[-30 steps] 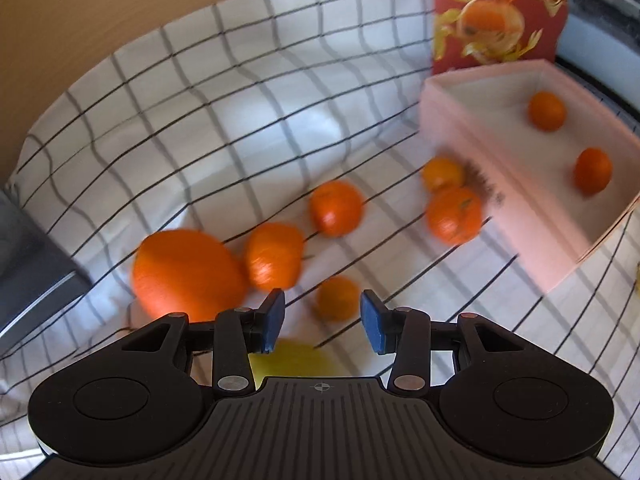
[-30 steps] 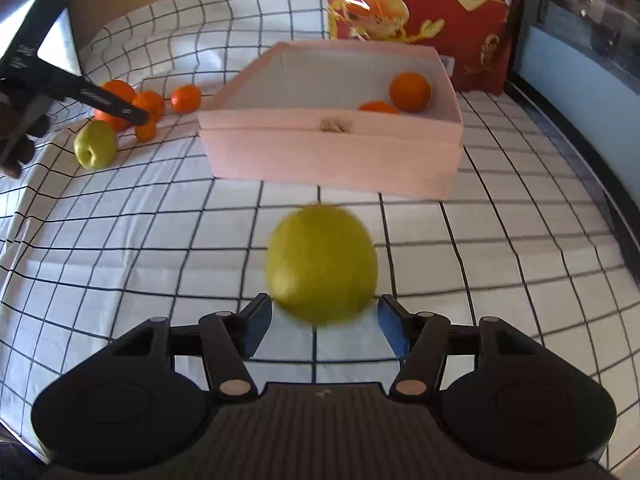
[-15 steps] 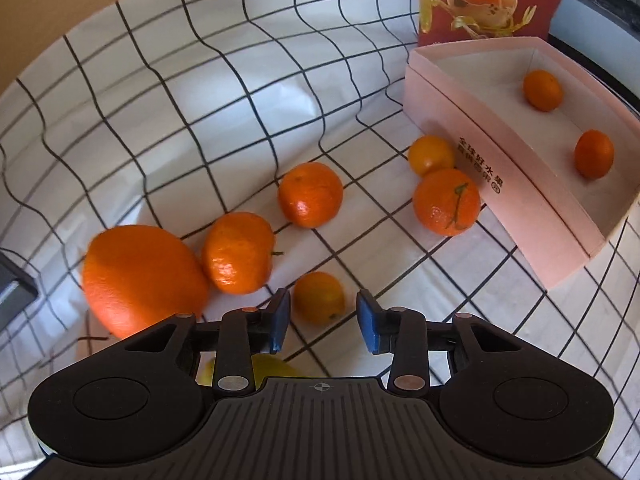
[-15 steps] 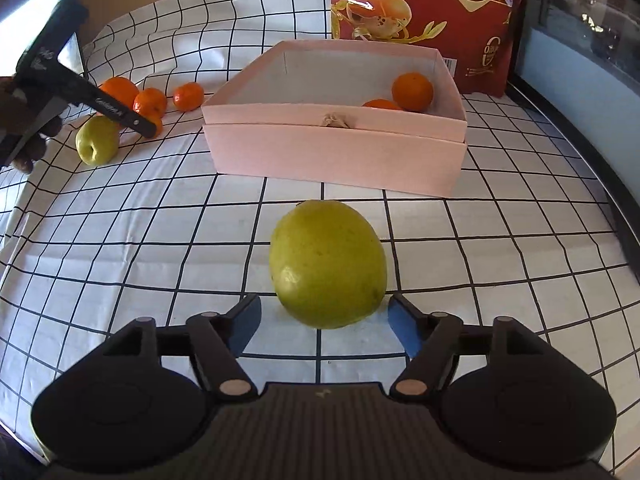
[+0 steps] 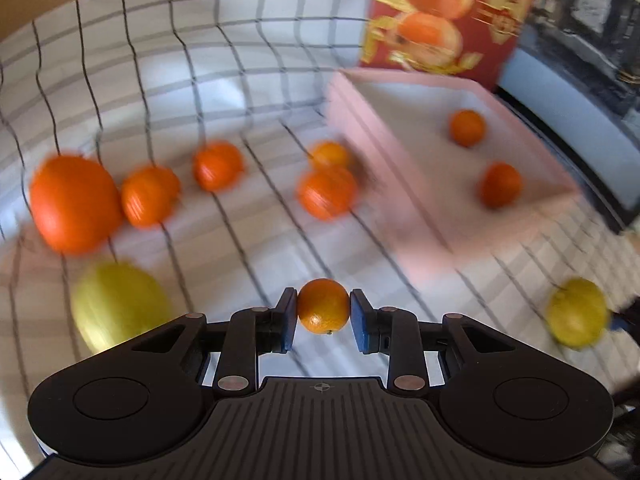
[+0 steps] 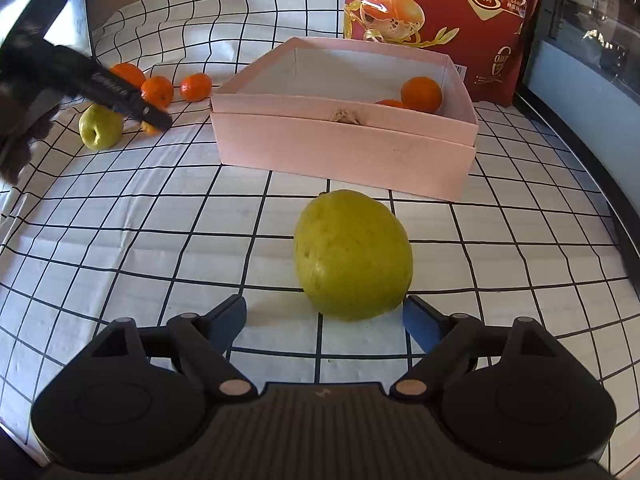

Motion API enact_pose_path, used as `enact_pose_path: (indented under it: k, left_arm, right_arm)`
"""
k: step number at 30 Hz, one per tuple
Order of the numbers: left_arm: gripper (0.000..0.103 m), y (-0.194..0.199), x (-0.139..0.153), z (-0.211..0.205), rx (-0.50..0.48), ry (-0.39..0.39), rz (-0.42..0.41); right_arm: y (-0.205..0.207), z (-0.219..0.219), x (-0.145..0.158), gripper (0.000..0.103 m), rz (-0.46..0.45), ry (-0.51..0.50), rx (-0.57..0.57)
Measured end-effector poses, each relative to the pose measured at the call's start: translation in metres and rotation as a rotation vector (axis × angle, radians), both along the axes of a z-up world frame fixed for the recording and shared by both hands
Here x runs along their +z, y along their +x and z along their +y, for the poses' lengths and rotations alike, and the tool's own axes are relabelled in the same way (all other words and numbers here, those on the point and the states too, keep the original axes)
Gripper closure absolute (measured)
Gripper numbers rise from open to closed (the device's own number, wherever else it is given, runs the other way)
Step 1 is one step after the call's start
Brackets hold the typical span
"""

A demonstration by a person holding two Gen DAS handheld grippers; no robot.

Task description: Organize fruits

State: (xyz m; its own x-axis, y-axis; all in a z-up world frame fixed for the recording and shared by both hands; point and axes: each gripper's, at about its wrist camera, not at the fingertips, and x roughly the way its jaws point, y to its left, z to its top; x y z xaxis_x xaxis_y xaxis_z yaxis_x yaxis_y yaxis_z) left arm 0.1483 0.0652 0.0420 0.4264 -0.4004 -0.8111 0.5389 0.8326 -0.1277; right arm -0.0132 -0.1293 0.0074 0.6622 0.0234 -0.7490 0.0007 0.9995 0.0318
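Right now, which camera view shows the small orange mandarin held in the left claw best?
The left wrist view: the small orange mandarin sits sharp between the left claw pads. The right wrist view shows only a sliver behind that claw.

The setting is a domestic tabletop, probably in a home. A white black-grid tablecloth (image 6: 160,216) covers the surface. Loose oranges (image 6: 195,87) and green fruit (image 6: 352,254) lie on it beside a pink cardboard box (image 6: 344,148) and a red printed snack bag (image 6: 440,20).
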Motion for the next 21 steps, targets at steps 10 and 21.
enact_pose_path:
  k: [10,21]
  left_arm:
    - [0.070,-0.089,-0.014,0.000,0.111,-0.067,0.072]
    - [0.070,-0.097,-0.014,0.009,0.214,-0.152,0.124]
  right_arm:
    - [0.003,-0.003,-0.002,0.000,0.023,0.009,0.021]
    - [0.010,-0.002,0.006,0.009,0.099,0.013,0.065]
